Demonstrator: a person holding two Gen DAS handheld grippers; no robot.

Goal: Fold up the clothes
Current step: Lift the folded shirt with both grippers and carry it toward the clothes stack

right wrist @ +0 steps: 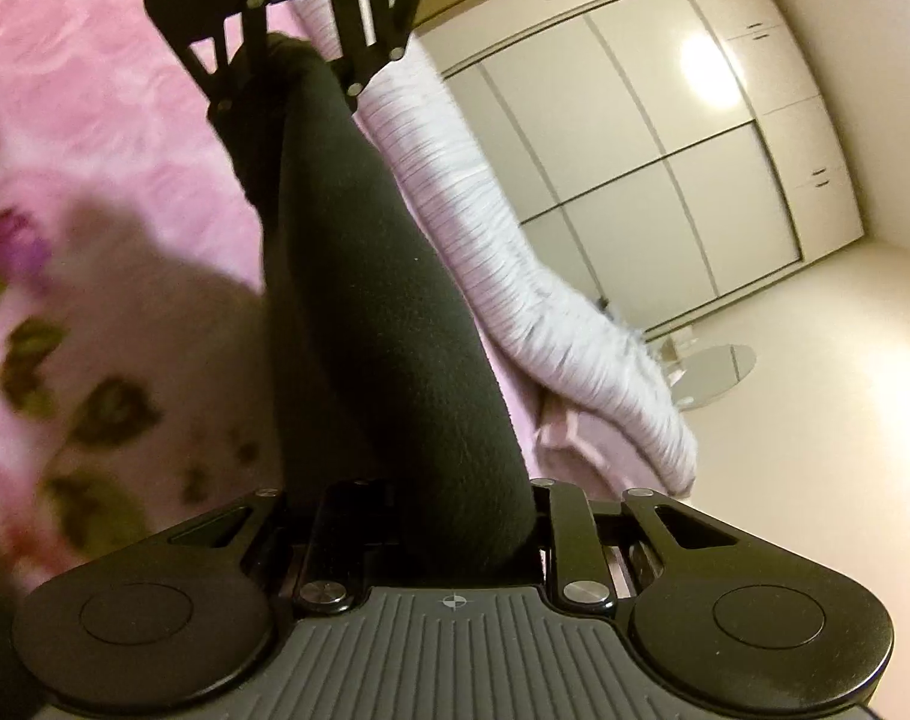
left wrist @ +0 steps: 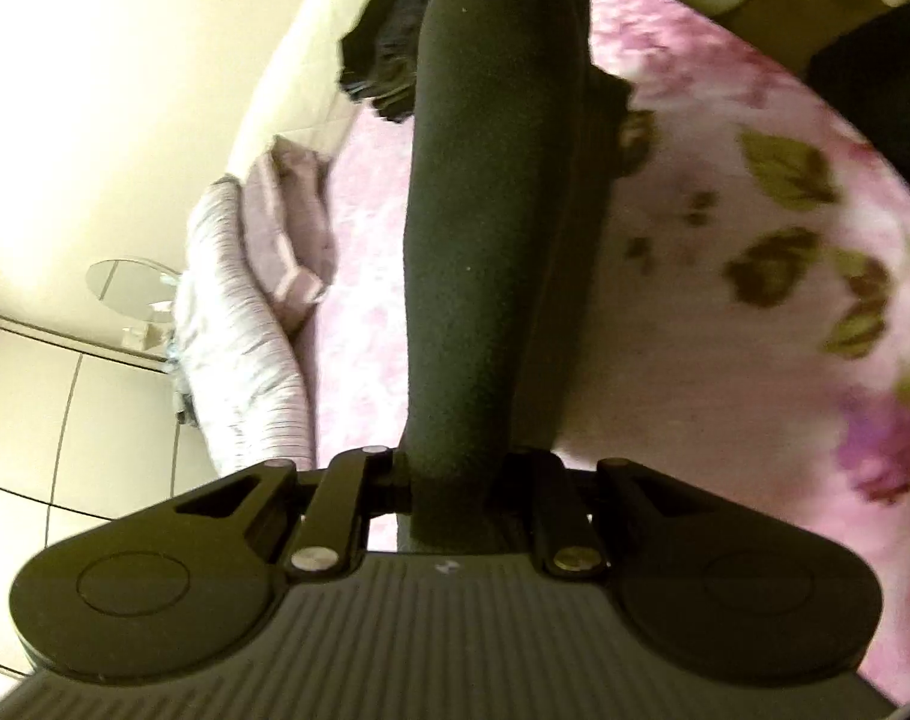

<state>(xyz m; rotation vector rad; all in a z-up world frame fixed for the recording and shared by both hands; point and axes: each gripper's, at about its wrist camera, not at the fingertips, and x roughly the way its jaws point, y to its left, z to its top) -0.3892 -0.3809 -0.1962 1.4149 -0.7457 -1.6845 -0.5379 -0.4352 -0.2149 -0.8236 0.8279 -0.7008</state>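
Only a crosshair mark (right wrist: 453, 602), no readable writing, shows near the dark garment (right wrist: 371, 312).

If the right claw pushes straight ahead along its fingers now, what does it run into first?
Most likely the left claw, straight ahead at the far end of the dark garment that the right claw grips. The stretched cloth fills the line between them; depth is unclear through the fisheye.
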